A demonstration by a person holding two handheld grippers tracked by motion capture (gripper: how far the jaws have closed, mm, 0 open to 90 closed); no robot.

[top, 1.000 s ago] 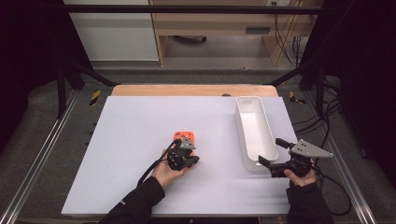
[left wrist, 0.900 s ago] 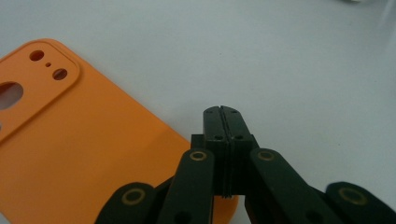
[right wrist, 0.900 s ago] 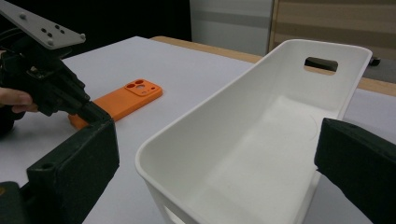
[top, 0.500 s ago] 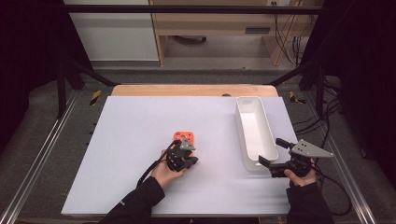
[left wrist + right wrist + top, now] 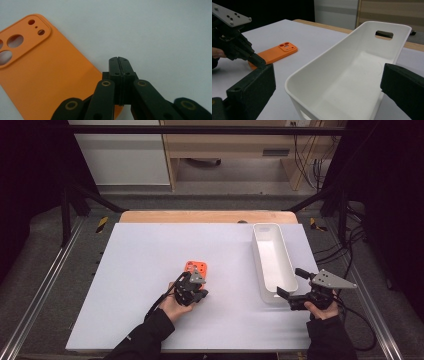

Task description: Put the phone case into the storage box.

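An orange phone case [image 5: 196, 267] lies flat on the white table top, camera cut-outs facing up [image 5: 45, 75]. My left gripper [image 5: 196, 278] is at the case's near end, jaws shut flat against each other with nothing between them [image 5: 119, 60]. Its tip sits at the case's edge, as the right gripper view also has it [image 5: 260, 62], with the case [image 5: 274, 55] behind. My right gripper [image 5: 291, 283] stands wide open at the near end of a long white bin [image 5: 272, 262]. One jaw is on each side of the bin's end [image 5: 328, 75], and neither touches it.
The white bin [image 5: 352, 75] holds nothing and has a handle slot in its far end. The white board [image 5: 150, 250] lies on a wooden table with metal rails at both sides. Cables trail off at the right edge.
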